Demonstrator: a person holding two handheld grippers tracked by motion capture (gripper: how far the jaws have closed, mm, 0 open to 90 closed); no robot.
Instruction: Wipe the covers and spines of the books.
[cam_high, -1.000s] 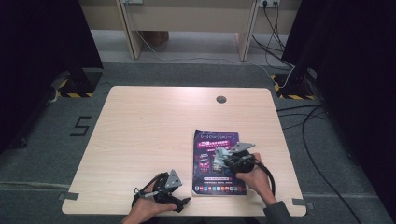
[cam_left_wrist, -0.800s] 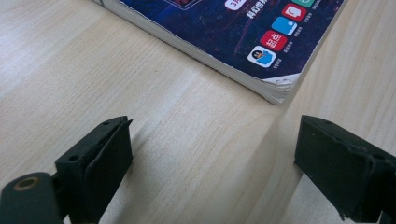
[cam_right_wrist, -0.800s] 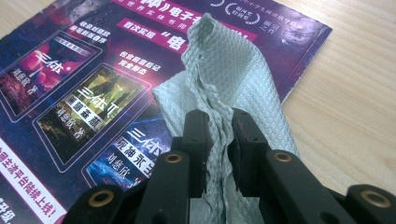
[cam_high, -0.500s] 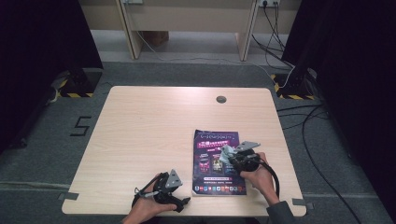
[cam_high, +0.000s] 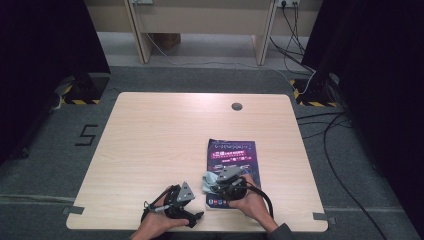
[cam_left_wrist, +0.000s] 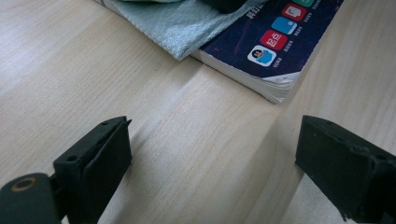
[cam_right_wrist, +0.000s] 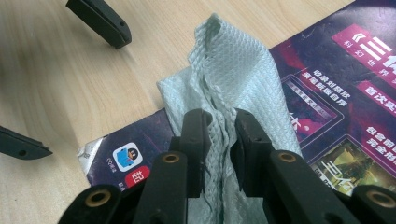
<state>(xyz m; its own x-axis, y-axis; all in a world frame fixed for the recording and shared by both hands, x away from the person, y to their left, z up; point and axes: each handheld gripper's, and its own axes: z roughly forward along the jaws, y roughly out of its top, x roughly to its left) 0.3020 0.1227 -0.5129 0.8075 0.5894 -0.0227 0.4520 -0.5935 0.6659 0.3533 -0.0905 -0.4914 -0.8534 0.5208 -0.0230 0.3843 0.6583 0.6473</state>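
The pale green cloth (cam_right_wrist: 233, 93) lies bunched on the near left corner of the book (cam_high: 232, 155), which rests close to the table's (cam_high: 150, 140) near edge, right of middle. The right gripper (cam_right_wrist: 219, 140) pinches a raised fold of the cloth between its narrow-set jaws, over the book's cover. The left gripper (cam_left_wrist: 210, 154) rests just left of the book by the near edge, jaws wide apart over bare wood, holding nothing.

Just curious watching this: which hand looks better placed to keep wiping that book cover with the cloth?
The right. The right gripper is shut on the pale green cloth, which lies on the book. The left gripper stands open over bare table beside the book, holding nothing.
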